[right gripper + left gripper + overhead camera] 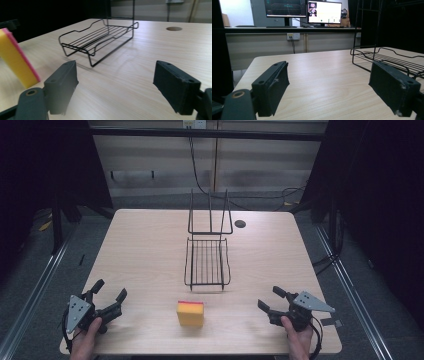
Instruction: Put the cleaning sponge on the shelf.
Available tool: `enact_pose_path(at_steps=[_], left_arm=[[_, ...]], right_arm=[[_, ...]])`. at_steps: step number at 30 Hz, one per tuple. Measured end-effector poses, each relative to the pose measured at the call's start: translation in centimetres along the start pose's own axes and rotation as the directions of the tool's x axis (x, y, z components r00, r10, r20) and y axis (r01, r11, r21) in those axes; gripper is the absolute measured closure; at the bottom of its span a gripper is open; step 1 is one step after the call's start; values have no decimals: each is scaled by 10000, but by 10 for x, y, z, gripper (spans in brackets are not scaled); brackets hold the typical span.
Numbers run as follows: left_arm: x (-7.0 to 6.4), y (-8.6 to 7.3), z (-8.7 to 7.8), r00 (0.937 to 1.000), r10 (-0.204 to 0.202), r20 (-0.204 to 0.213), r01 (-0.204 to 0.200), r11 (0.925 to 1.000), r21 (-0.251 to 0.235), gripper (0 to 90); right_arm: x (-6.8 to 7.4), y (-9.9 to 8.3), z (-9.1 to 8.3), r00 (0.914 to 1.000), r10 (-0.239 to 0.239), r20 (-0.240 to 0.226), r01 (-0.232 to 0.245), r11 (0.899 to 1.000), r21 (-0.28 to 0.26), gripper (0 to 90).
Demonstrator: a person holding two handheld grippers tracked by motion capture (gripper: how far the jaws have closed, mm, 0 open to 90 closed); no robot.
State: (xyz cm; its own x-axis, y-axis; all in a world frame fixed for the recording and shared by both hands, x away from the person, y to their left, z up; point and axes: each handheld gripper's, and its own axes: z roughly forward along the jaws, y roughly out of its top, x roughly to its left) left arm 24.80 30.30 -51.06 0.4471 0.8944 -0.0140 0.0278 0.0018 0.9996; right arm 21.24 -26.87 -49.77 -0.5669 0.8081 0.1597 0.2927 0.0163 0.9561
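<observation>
Centrally, yellow sponge (190, 314) with pink top edge, upright, near black wire rack (207, 262)

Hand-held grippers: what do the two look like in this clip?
Both match: the left hand-held gripper and right hand-held gripper are black, with two flat rectangular jaws and a grey three-cornered plate on top. A black cable trails from the right one. No sleeves are visible.

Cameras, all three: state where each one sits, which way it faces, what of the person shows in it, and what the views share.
High view: above the person's side, looking forward and down on the light wooden table; both hands with the left hand-held gripper and right hand-held gripper.
Left gripper view: on the left hand-held gripper, low over the table, facing the monitors; open black jaws.
Right gripper view: on the right hand-held gripper, facing the yellow sponge with a pink layer; open jaws.
Shared: the black wire rack.
</observation>
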Motion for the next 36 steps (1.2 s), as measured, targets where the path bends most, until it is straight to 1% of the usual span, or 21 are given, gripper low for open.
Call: enact_pose_path(at_steps=[2, 6, 9, 11, 12, 15, 16, 20, 21, 22, 23, 24, 27, 29, 30, 31, 32, 33, 34, 35, 36], left_arm=[[-1, 0, 0, 10000, -3, -41, 3, 10000, -60, 156], [-1, 0, 0, 10000, -3, -48, 3, 10000, -61, 155], [-1, 0, 0, 10000, -1, -48, 0, 10000, -59, 155], [-1, 0, 0, 10000, -2, -49, 1, 10000, -58, 155], [-1, 0, 0, 10000, -18, -54, 18, 10000, -74, 154], [-1, 0, 0, 10000, -10, -54, 10, 10000, -70, 152], [-1, 0, 0, 10000, -2, -50, 2, 10000, -62, 152], [-1, 0, 0, 10000, -16, -60, 16, 10000, -74, 152], [-1, 0, 0, 10000, -15, -62, 14, 10000, -75, 152], [-1, 0, 0, 10000, -15, -62, 14, 10000, -75, 152], [-1, 0, 0, 10000, -18, -59, 18, 10000, -80, 152], [-1, 0, 0, 10000, -18, -59, 18, 10000, -80, 152], [-1, 0, 0, 10000, -1, -54, 0, 10000, -62, 152], [-1, 0, 0, 10000, -18, -63, 17, 10000, -78, 152], [-1, 0, 0, 10000, -18, -63, 17, 10000, -78, 152], [-1, 0, 0, 10000, -37, -32, 36, 10000, -78, 152], [-1, 0, 0, 10000, -35, -24, 35, 10000, -76, 152], [-1, 0, 0, 10000, -18, -63, 17, 10000, -79, 152], [-1, 0, 0, 10000, -18, -63, 17, 10000, -79, 152], [-1, 0, 0, 10000, -37, -24, 37, 10000, -80, 152], [0, 0, 0, 10000, 24, -65, -24, 10000, -76, 152]], right_arm=[[3, 2, 2, 9996, -40, -290, 42, 10000, 81, 190], [9, 6, 12, 9979, -184, -614, 213, 9987, 462, 204], [16, 9, 18, 9947, -243, -999, 293, 9984, 486, 202], [18, 10, 19, 9939, -279, -1070, 333, 9983, 486, 200], [21, 11, 21, 9913, -395, -1253, 467, 9974, 548, 177], [24, 12, 23, 9919, -284, -1242, 359, 9976, 591, 163], [25, 12, 25, 9897, -268, -1405, 363, 9972, 650, 171], [31, 15, 28, 9863, -469, -1584, 603, 9949, 809, 192], [34, 16, 29, 9823, -482, -1812, 653, 9938, 895, 203], [34, 16, 29, 9823, -482, -1812, 653, 9938, 895, 203], [39, 18, 31, 9760, -685, -2067, 896, 9915, 942, 208], [40, 19, 32, 9752, -721, -2094, 939, 9909, 960, 210], [44, 21, 35, 9677, -839, -2379, 1101, 9890, 991, 226], [46, 23, 36, 9677, -764, -2402, 1044, 9889, 1061, 230], [46, 24, 36, 9651, -656, -2534, 926, 9910, 964, 235], [47, 25, 37, 9628, -656, -2622, 936, 9910, 960, 237], [48, 25, 38, 9613, -782, -2642, 1071, 9895, 966, 234], [49, 26, 38, 9565, -789, -2809, 1090, 9897, 932, 238], [49, 26, 38, 9565, -789, -2809, 1090, 9897, 932, 238], [50, 27, 39, 9518, -759, -2972, 1082, 9897, 939, 241], [51, 28, 40, 9510, -810, -2985, 1125, 9896, 899, 248]])
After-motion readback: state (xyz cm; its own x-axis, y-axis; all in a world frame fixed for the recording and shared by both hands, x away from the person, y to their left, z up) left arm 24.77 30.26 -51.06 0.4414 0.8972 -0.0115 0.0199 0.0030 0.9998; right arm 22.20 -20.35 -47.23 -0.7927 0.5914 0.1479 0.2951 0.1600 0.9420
